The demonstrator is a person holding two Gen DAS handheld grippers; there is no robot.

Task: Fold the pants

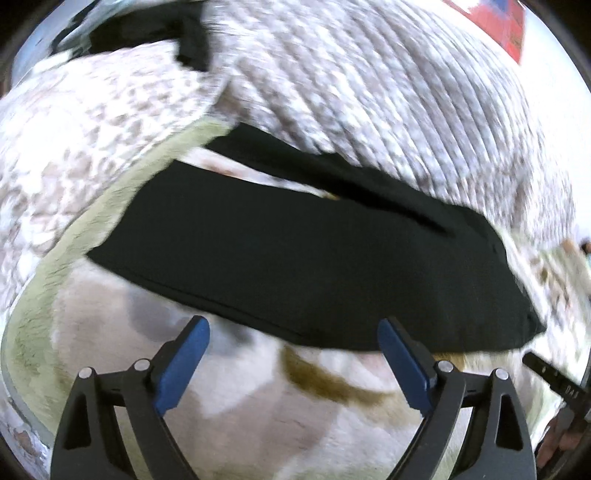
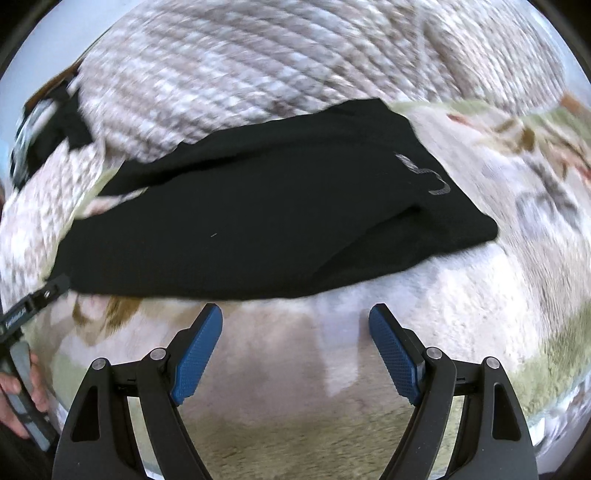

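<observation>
Left wrist view: the black pants (image 1: pixel 295 251) lie as a flat, doubled band on a patterned blanket (image 1: pixel 229 369), just ahead of the left gripper (image 1: pixel 293 328), whose blue pads stand spread and grasp nothing; a second dark garment (image 1: pixel 159 33) lies beyond. Right wrist view: the pants (image 2: pixel 266 229), layers stacked and a small logo (image 2: pixel 424 173) uppermost, lie before the right gripper (image 2: pixel 295 314), likewise released and empty. Judged from the stacked layers, at least one fold is laid; a further halving may remain.

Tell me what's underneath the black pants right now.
The black pants lie on a pale patterned blanket with a green border. Whatever lies directly beneath the pants is covered. Both grippers are open and clear of the fabric.
</observation>
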